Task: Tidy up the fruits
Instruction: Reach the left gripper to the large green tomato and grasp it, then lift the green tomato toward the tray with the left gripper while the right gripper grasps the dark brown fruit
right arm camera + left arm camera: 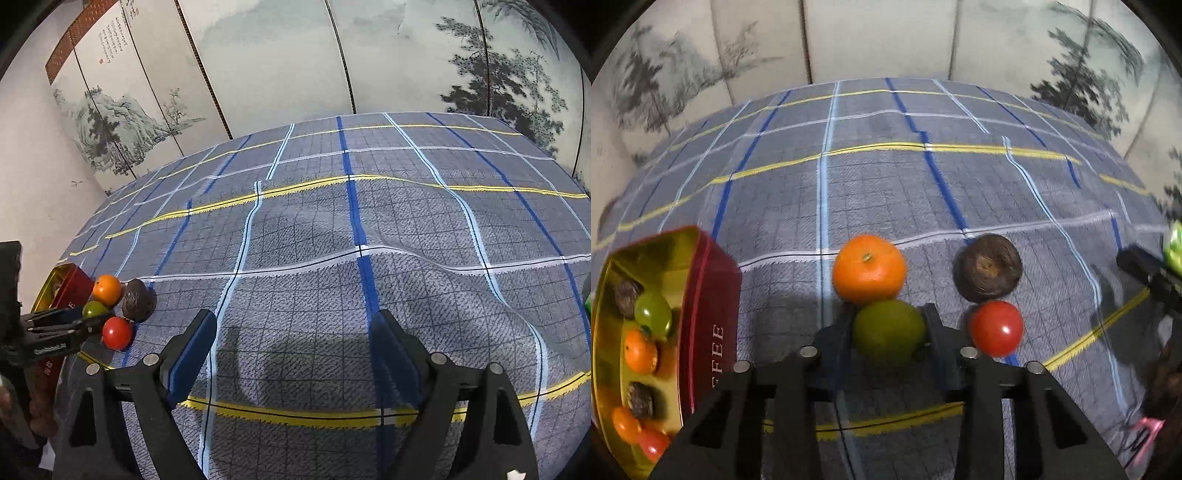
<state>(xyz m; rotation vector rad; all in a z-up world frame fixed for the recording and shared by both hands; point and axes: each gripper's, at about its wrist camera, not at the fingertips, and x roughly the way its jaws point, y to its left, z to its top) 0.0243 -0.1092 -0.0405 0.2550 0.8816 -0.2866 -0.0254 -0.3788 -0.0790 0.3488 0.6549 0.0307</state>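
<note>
Green fruit point(888, 332), lower centre: smooth, round, firm (likely slippery), clamped across its middle by left gripper point(889, 334) fingers; right gripper point(295, 354) fingers apart, empty.

Counter cloth point(886, 192): grey-blue check crossed by yellow, white, pale and deep blue stripes. Fruits noted: orange mandarin point(868, 268), green lime point(888, 331), red tomato point(996, 328), dark brown fruit point(987, 268). Tin point(709, 295) red outside, gold inside, pale lettering. Screen point(280, 55) painted with grey-ink trees.
</note>
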